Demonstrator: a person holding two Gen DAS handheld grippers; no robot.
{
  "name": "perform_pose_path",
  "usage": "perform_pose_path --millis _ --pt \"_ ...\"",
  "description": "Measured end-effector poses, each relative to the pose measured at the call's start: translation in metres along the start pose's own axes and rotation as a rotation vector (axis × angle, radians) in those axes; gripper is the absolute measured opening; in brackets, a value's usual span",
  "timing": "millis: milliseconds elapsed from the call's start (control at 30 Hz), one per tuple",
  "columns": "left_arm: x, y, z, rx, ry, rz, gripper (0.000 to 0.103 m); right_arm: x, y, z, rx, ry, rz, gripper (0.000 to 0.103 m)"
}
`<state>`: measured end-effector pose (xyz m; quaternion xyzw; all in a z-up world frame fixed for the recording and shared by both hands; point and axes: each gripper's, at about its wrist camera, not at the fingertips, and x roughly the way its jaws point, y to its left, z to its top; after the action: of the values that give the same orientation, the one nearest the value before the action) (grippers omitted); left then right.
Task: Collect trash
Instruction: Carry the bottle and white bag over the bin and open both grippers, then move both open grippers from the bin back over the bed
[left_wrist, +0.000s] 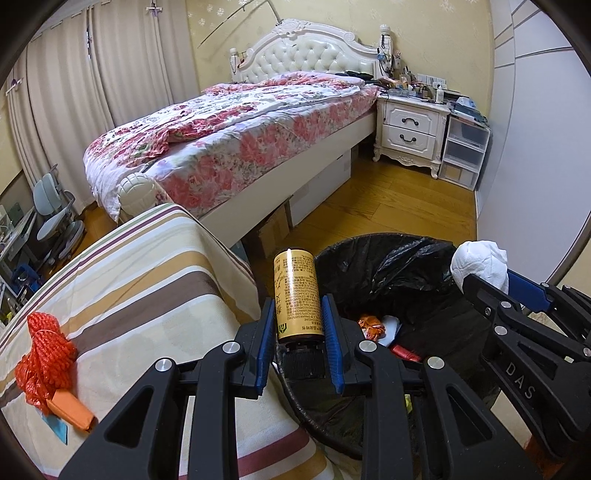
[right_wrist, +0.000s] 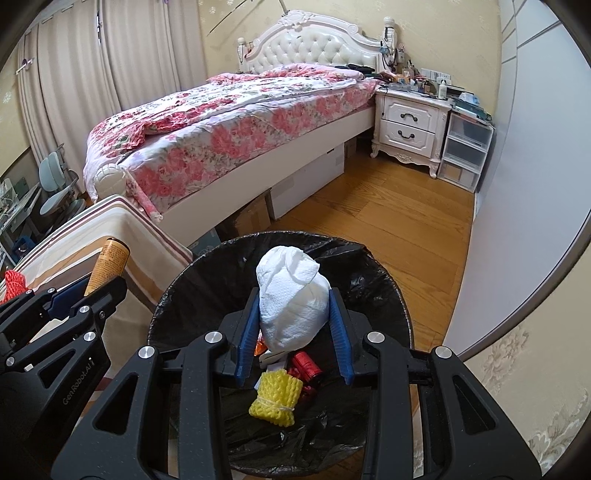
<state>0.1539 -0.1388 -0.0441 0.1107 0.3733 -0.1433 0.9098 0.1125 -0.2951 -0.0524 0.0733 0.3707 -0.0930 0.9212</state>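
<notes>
My left gripper (left_wrist: 298, 314) is shut on a gold bottle (left_wrist: 296, 291) with a black cap, held at the left rim of the black-lined trash bin (left_wrist: 388, 266). My right gripper (right_wrist: 293, 306) is shut on a white crumpled paper wad (right_wrist: 291, 295) and holds it over the bin (right_wrist: 376, 295). In the left wrist view the wad (left_wrist: 480, 264) shows at the right. In the right wrist view the bottle (right_wrist: 107, 264) shows at the left. Inside the bin lie a yellow foam net (right_wrist: 275, 402) and red scraps (right_wrist: 306, 365). An orange-red mesh bag (left_wrist: 44, 343) and an orange packet (left_wrist: 70, 410) lie on the striped cloth.
The striped cloth surface (left_wrist: 140, 280) stands left of the bin. A bed with floral bedding (left_wrist: 229, 136) lies behind, boxes under it. A white nightstand (left_wrist: 410, 129) and plastic drawers (left_wrist: 465, 147) stand at the far right on the wood floor (right_wrist: 388, 221).
</notes>
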Motion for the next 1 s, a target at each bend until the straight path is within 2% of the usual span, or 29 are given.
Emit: perform_pose_path --millis 167,233,267,300,400,500,567,733,833,1000 --pt "0.007 -0.004 0.003 0.006 0.017 0.000 0.028 0.002 -0.003 0.000 0.006 -0.002 -0.004 0.036" --pt "0.009 -0.006 0.002 0.016 0.023 0.002 0.046 0.003 -0.005 0.000 0.013 -0.009 -0.007 0.053" --pt "0.008 -0.007 0.002 0.021 0.017 0.010 0.058 0.002 -0.006 0.000 0.017 -0.018 -0.013 0.056" --pt "0.008 -0.007 0.002 0.023 0.006 0.022 0.063 0.002 -0.007 0.000 0.021 -0.023 -0.016 0.058" --pt "0.007 -0.008 0.001 0.029 -0.002 0.042 0.068 0.002 -0.009 0.000 0.032 -0.023 -0.022 0.059" --pt "0.005 -0.004 0.001 0.014 -0.001 0.048 0.070 0.002 -0.010 -0.001 0.039 -0.020 -0.029 0.060" --pt "0.004 0.000 0.000 0.001 0.002 0.055 0.070 0.001 -0.011 -0.003 0.042 -0.021 -0.036 0.066" --pt "-0.004 0.014 -0.003 -0.028 -0.001 0.078 0.071 -0.003 -0.006 -0.005 0.040 -0.018 -0.040 0.068" --pt "-0.014 0.024 -0.009 -0.056 -0.007 0.097 0.071 -0.009 -0.003 -0.008 0.042 -0.028 -0.036 0.074" --pt "-0.032 0.048 -0.021 -0.104 -0.013 0.134 0.071 -0.020 0.010 -0.012 0.028 -0.034 -0.006 0.078"
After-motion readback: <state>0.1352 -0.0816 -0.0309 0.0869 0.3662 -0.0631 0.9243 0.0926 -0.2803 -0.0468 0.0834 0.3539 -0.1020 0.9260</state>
